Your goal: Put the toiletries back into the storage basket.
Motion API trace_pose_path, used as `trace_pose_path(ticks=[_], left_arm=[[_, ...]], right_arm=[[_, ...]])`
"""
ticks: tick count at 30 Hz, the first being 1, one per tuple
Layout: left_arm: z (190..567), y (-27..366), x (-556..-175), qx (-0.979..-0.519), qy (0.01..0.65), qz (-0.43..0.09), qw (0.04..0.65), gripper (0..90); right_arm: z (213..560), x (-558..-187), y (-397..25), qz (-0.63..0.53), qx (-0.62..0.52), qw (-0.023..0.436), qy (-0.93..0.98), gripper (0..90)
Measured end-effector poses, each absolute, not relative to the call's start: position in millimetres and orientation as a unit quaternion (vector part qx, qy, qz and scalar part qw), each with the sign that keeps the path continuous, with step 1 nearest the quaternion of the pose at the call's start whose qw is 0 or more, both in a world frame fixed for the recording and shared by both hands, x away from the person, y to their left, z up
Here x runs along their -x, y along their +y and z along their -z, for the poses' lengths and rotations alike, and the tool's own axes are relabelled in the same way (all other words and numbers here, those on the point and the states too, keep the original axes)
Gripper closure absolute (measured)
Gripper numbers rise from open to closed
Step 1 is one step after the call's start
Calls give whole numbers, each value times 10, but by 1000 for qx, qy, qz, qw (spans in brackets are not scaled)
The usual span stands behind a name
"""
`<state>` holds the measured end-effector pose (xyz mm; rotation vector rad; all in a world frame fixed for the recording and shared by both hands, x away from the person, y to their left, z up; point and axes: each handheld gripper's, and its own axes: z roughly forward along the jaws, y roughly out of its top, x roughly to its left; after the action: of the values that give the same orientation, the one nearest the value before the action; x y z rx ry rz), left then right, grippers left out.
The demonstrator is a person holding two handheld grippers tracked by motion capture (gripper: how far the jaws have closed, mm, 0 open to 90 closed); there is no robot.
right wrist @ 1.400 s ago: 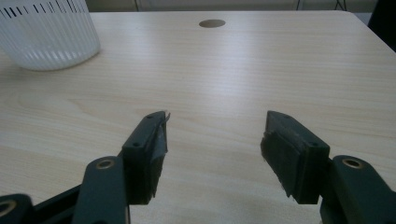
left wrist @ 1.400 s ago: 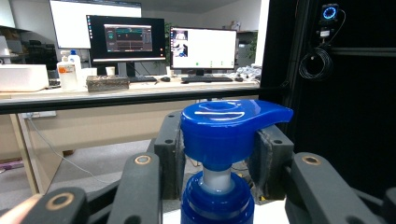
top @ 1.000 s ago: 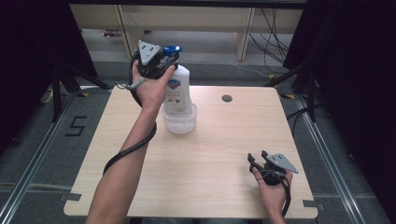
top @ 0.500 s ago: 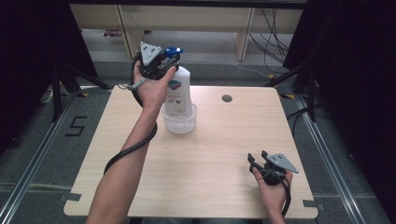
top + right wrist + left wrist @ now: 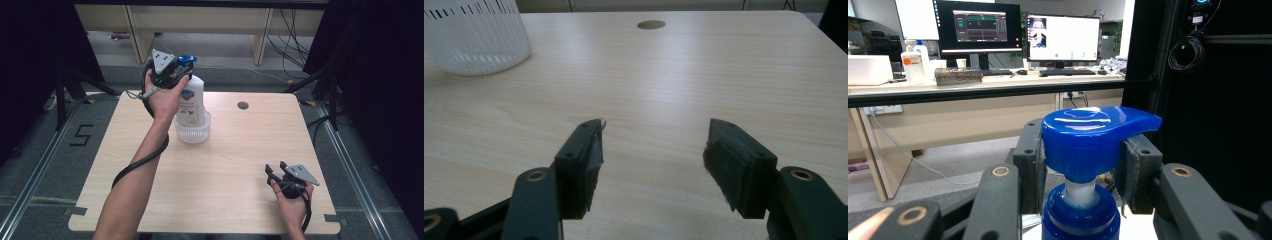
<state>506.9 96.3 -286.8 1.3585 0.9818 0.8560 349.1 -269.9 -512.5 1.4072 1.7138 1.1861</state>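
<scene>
High view: the left gripper (image 5: 176, 71) is gripping the blue pump head (image 5: 185, 59) of a white soap bottle (image 5: 190, 101); the bottle is standing upright inside a clear ribbed cup (image 5: 192, 132) near the far middle of the wooden table (image 5: 225, 180); holding it by the top is, in my judgement, a way of lifting it in or out of the cup without touching the cup wall; whether the bottle's base is resting on the cup floor I cannot tell. The right gripper (image 5: 274, 172) is idling low at the near right corner, well apart from the bottle, presumably parked out of the way.

Left gripper view: the jaws are clenching the pump head (image 5: 1094, 135) from both sides, the pads (image 5: 1133, 167) pressing under its cap so that the overhang is giving purchase; the blue collar (image 5: 1080, 215) is sitting directly below; desks with monitors are showing behind.

Right gripper view: the right gripper (image 5: 651, 150) is standing released, jaws wide apart with bare table (image 5: 674, 75) between them; the cup (image 5: 474, 35) is appearing at the far left, the table's cable hole (image 5: 651, 24) beyond.
</scene>
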Motion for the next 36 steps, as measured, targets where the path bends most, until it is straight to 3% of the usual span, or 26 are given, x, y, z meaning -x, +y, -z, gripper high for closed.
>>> trace_pose_path(ticks=[36], left_arm=[[3178, 962, -5111, -597, 431, -359, 573, 598]], right_arm=[[5120, -3486, -2699, -443, -533, 310, 650, 405]])
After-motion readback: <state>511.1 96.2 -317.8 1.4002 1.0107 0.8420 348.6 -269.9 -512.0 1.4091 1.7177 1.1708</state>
